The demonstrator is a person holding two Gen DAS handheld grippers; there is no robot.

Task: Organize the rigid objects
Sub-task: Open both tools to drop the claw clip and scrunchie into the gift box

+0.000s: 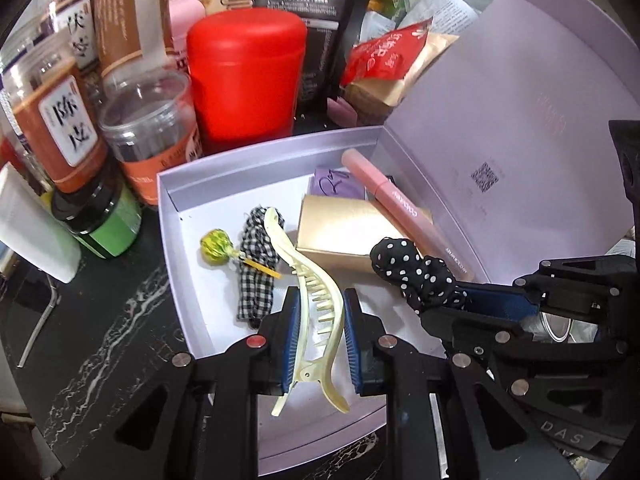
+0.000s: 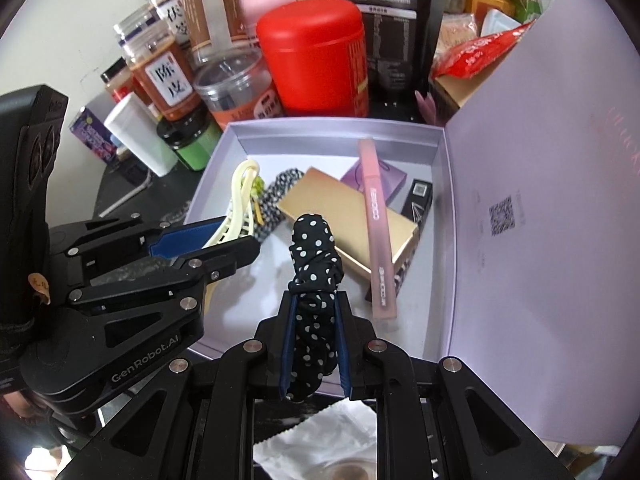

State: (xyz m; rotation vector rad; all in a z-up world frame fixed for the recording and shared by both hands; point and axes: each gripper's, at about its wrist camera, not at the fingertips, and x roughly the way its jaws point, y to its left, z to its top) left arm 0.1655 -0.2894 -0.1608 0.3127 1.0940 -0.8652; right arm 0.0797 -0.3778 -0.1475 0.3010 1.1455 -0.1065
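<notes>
We hold the left gripper point(image 1: 320, 316) over the near edge of the lilac box point(image 1: 168, 196), its blue pads point(image 1: 294, 336) pinching a cream hair clip point(image 1: 316, 300) that reaches toward the box's middle. Our right gripper point(image 2: 316, 340) is clamped on a black polka-dot scrunchie point(image 2: 314, 272), also above the near edge, just beside the left one. Inside the box lie a checked hair tie point(image 1: 256, 264) and a green-wrapped lollipop point(image 1: 216, 246) toward the left wall, a gold carton point(image 1: 340, 236) in the middle, and a pink tube point(image 1: 396, 204) along the hinged lid point(image 1: 520, 120) on the right. A red canister point(image 1: 244, 76) stands behind the far edge.
</notes>
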